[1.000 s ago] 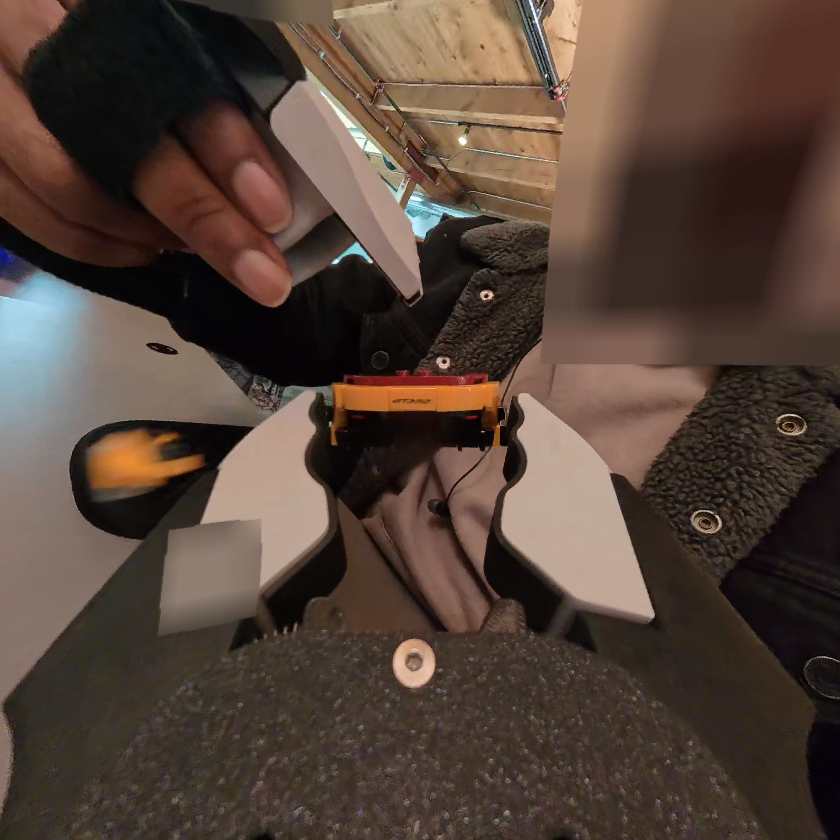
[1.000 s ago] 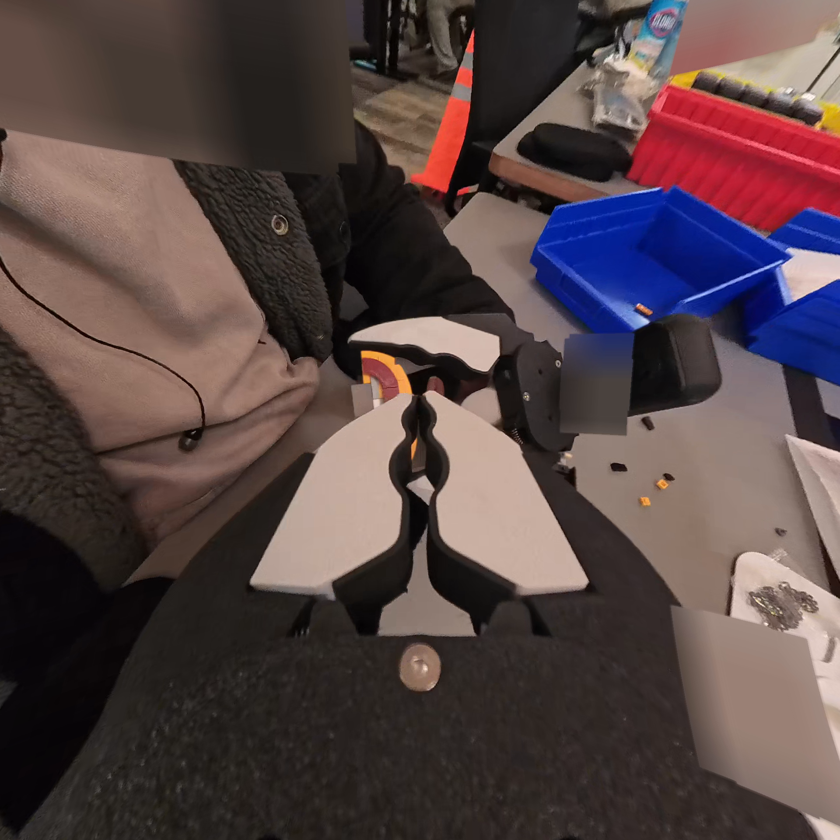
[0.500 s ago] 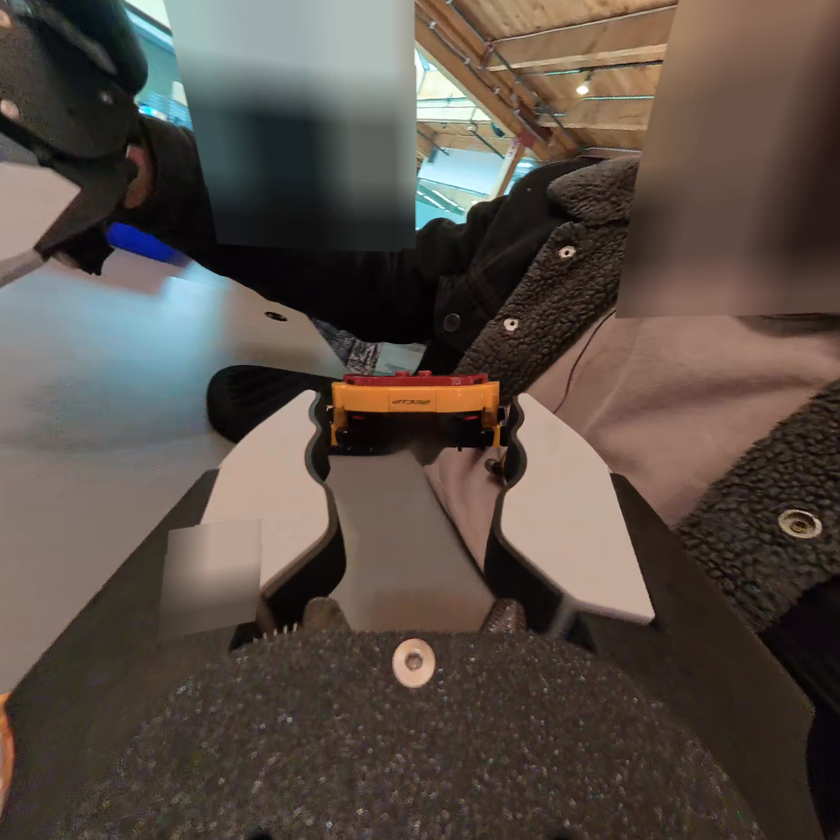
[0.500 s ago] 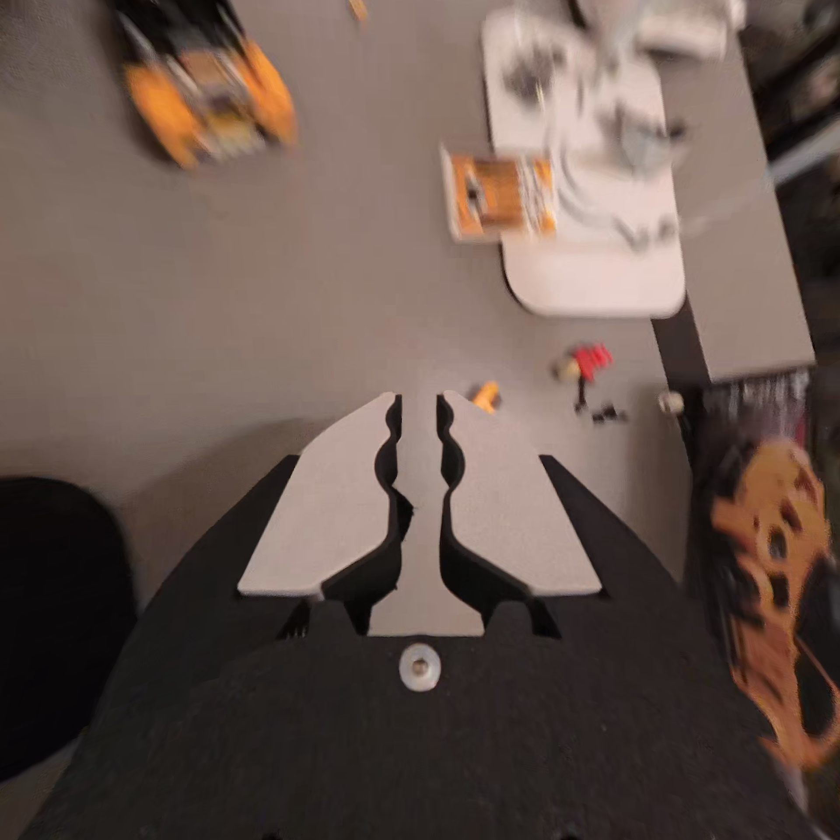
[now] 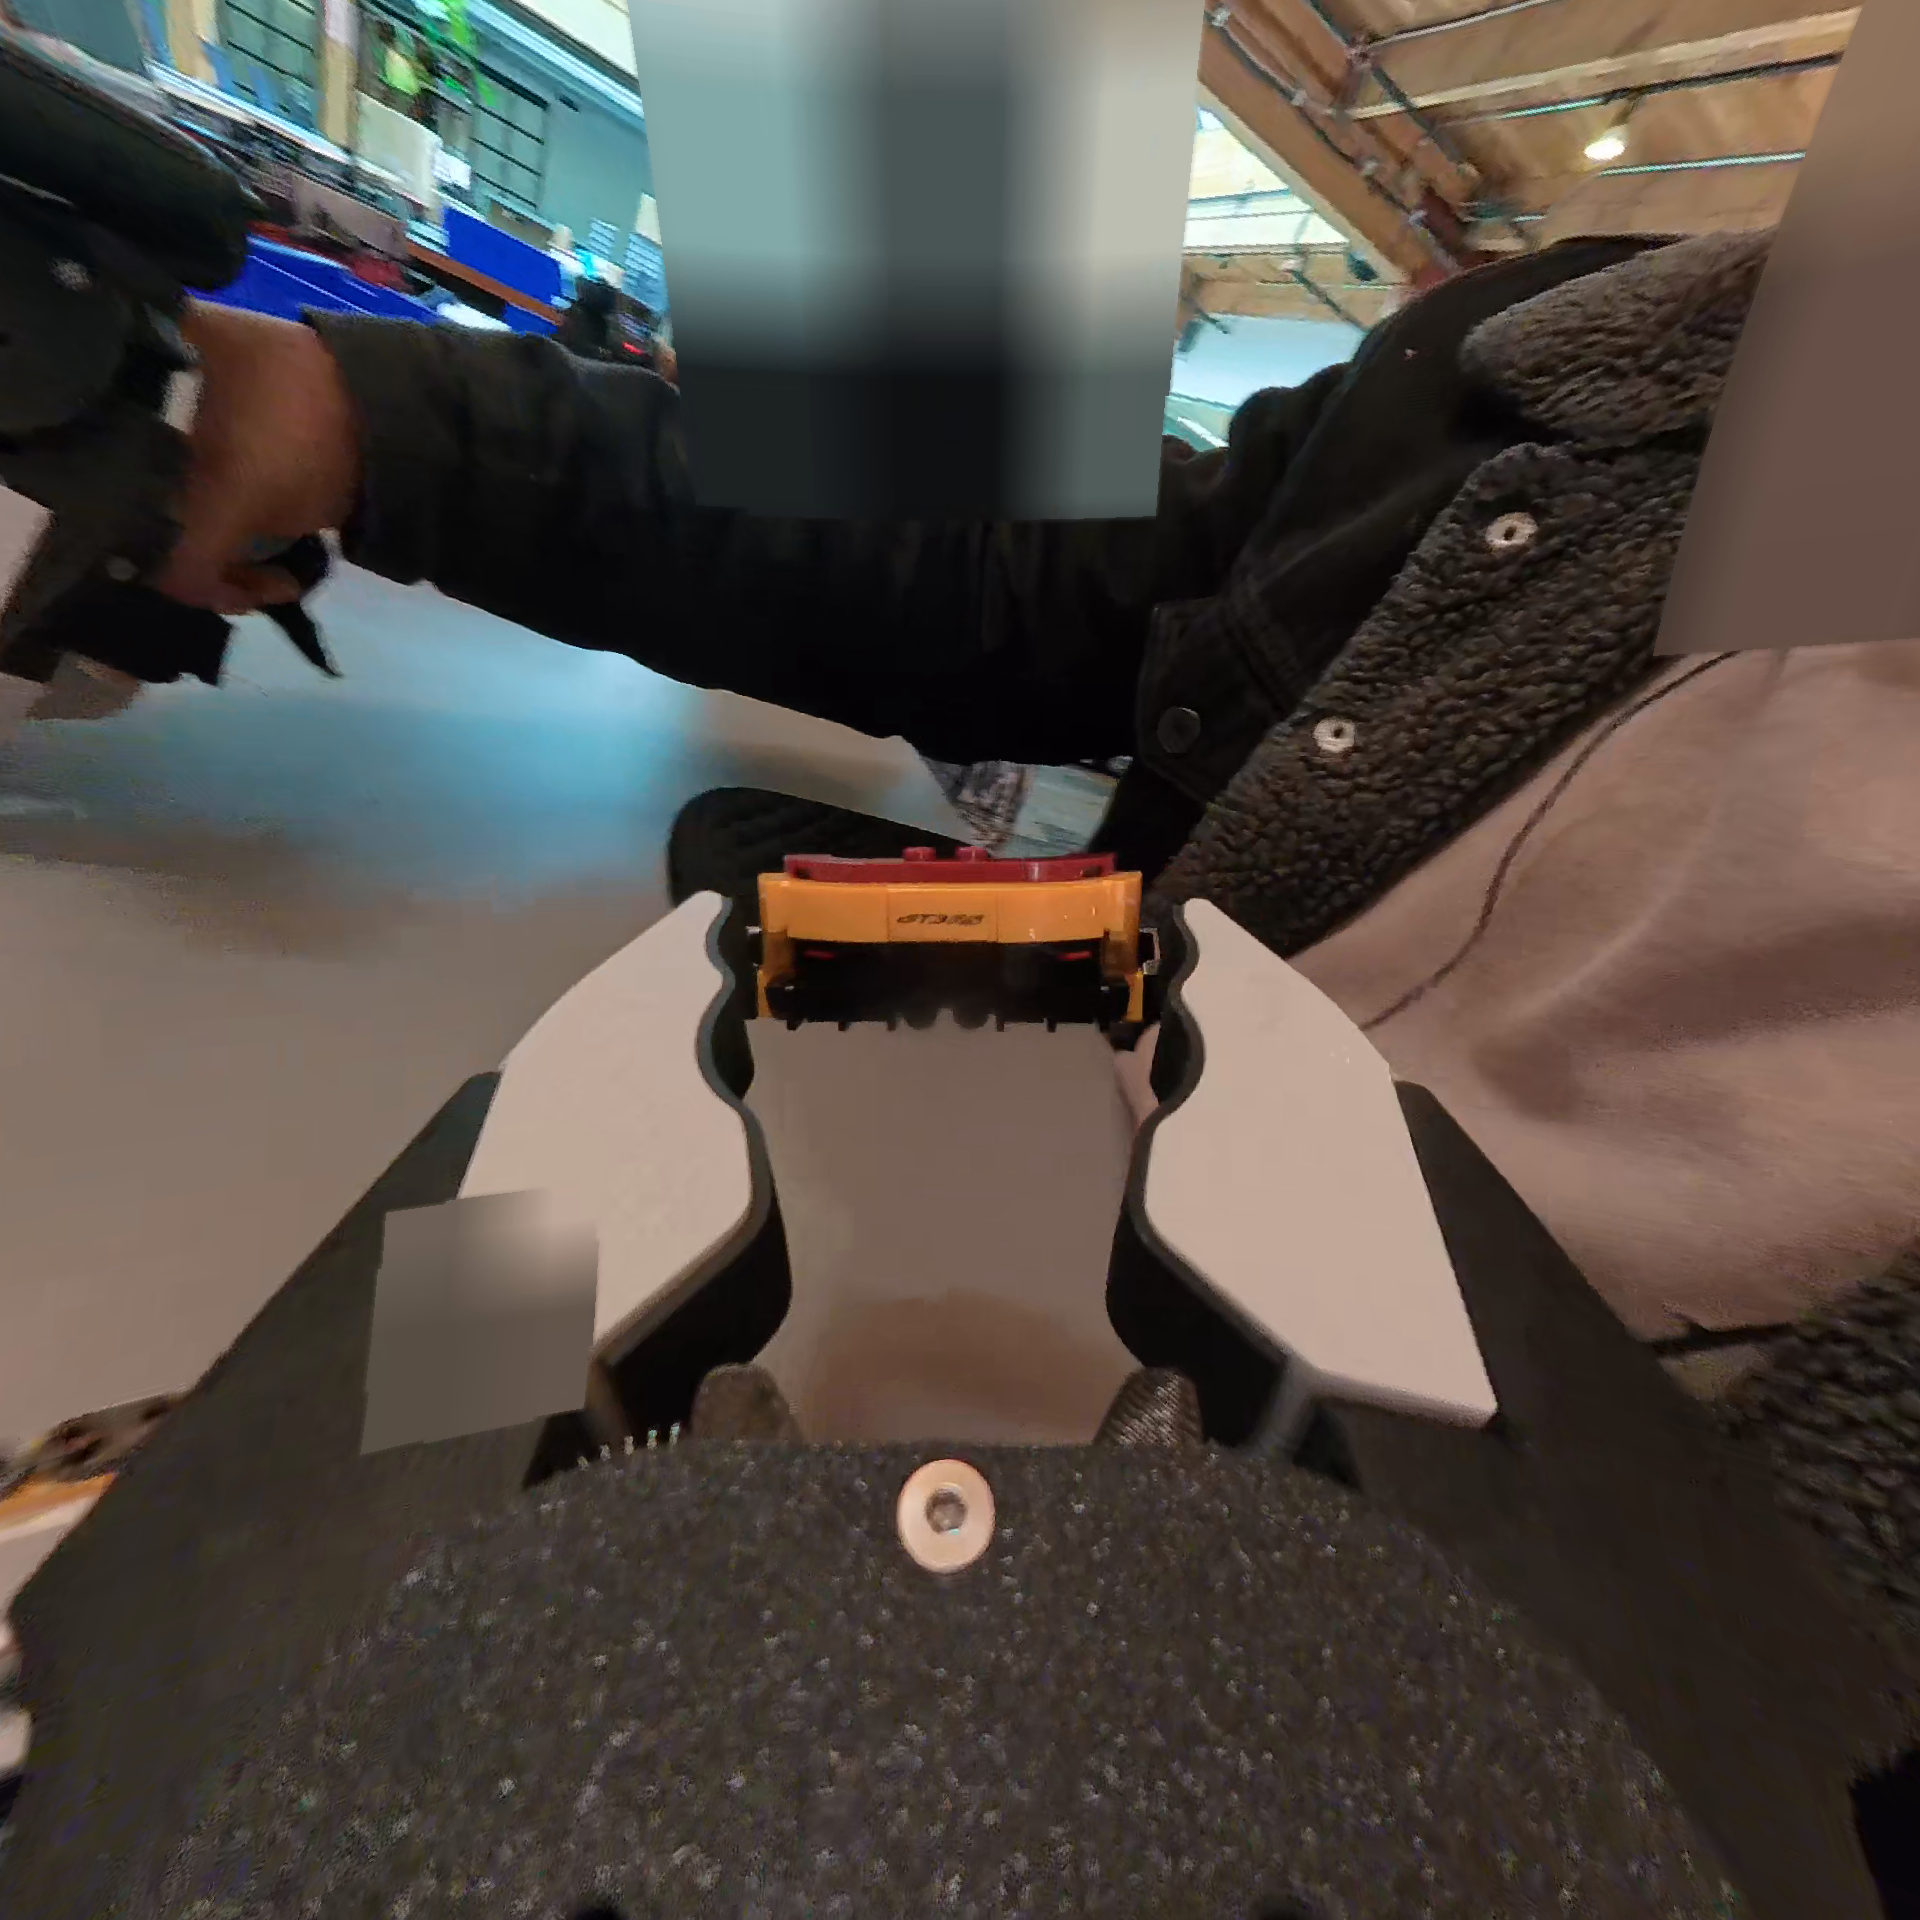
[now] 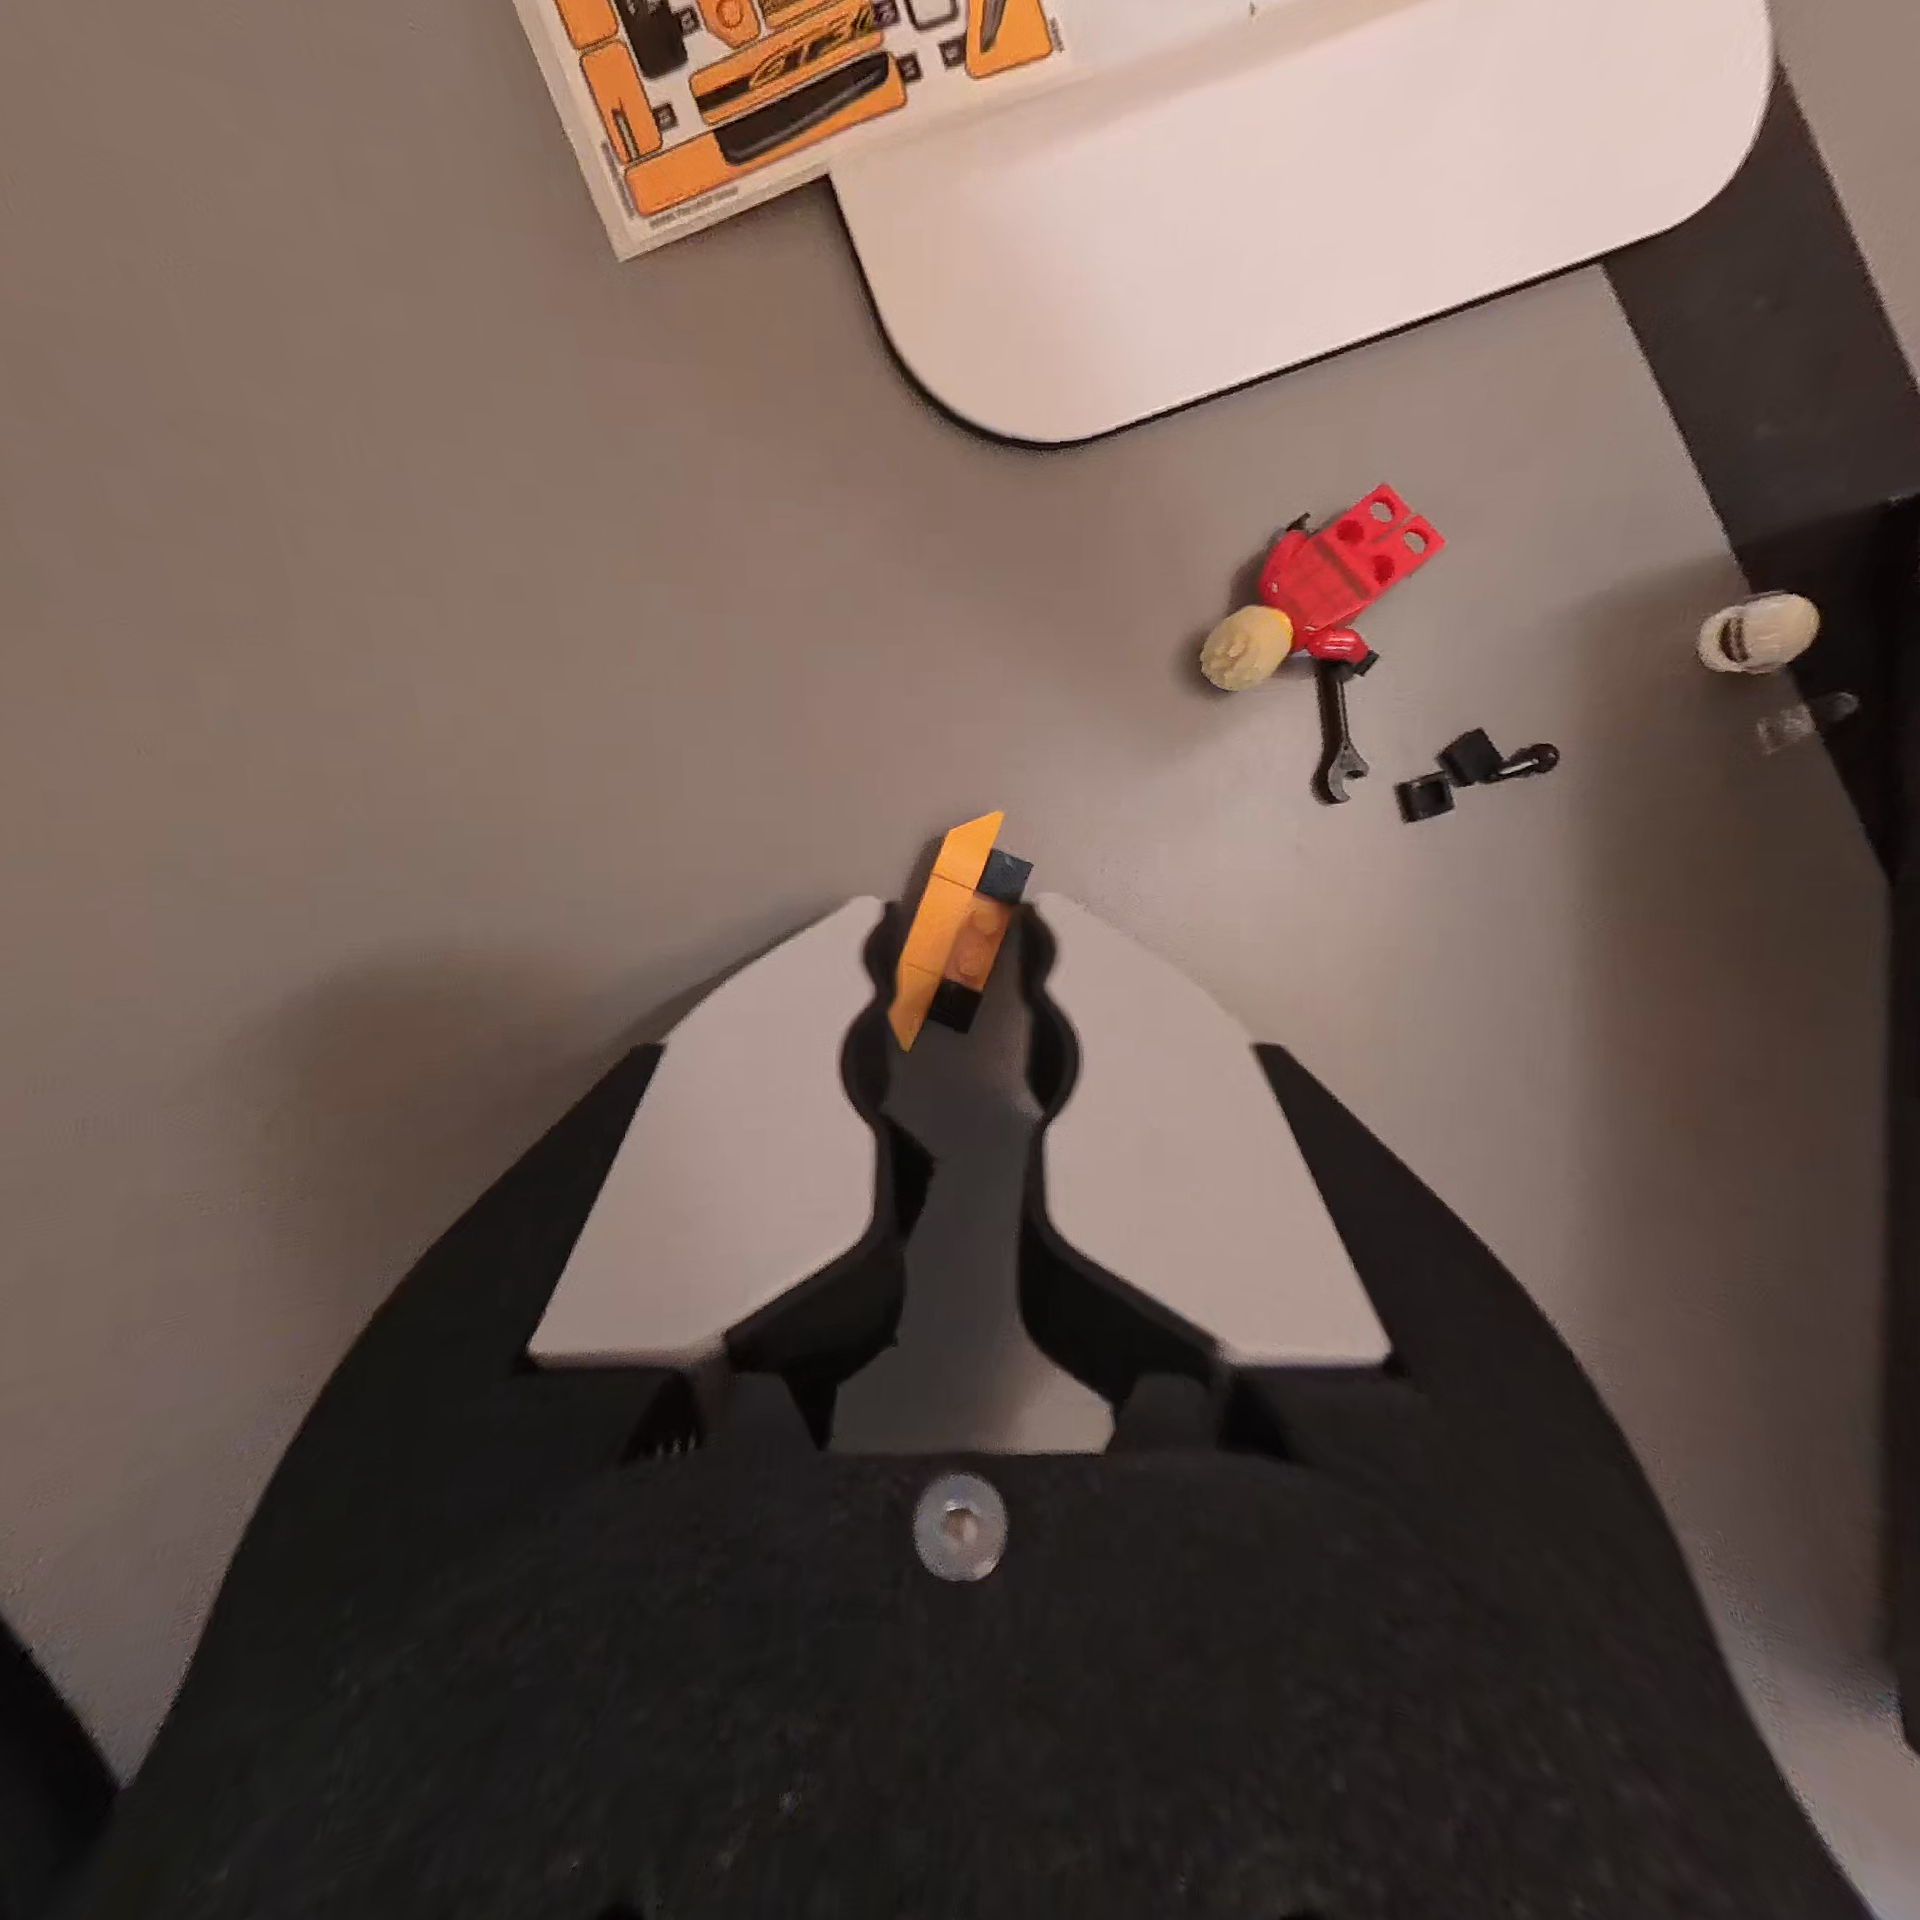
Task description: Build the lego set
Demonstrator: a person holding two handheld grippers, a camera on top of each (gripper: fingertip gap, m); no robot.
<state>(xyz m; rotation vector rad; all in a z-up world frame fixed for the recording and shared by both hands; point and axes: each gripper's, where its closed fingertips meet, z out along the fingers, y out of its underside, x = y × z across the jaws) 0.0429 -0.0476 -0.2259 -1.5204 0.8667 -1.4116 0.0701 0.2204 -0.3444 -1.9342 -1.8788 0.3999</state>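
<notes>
My left gripper (image 5: 951, 940) is shut on an orange, dark red and black lego car section (image 5: 948, 920), gripped by its two ends and held above the grey table (image 5: 312, 987), in front of the person's jacket. My right gripper (image 6: 954, 914) points down at the table (image 6: 416, 623), slightly open. A small orange and black lego sub-assembly (image 6: 951, 935) lies on the table between its fingertips, and I see no clear grip on it. In the left wrist view the right gripper shows at the far left (image 5: 94, 540), held by a hand.
A white tray (image 6: 1299, 229) and an orange sticker sheet (image 6: 790, 94) lie beyond the right gripper. To its right are a red minifigure (image 6: 1330, 582), a black wrench (image 6: 1335, 738), small black parts (image 6: 1455, 774) and a white helmet piece (image 6: 1756, 629) at the table's edge. A black case (image 5: 769, 831) lies behind the car section. The black wrench (image 6: 1335, 738) is about 6 cm from my right fingertips and 30 cm from my left.
My right gripper swung away from the left gripper down to the table, opened a little, and now straddles the small orange piece. My left gripper kept its hold and tilted lower toward the table.
</notes>
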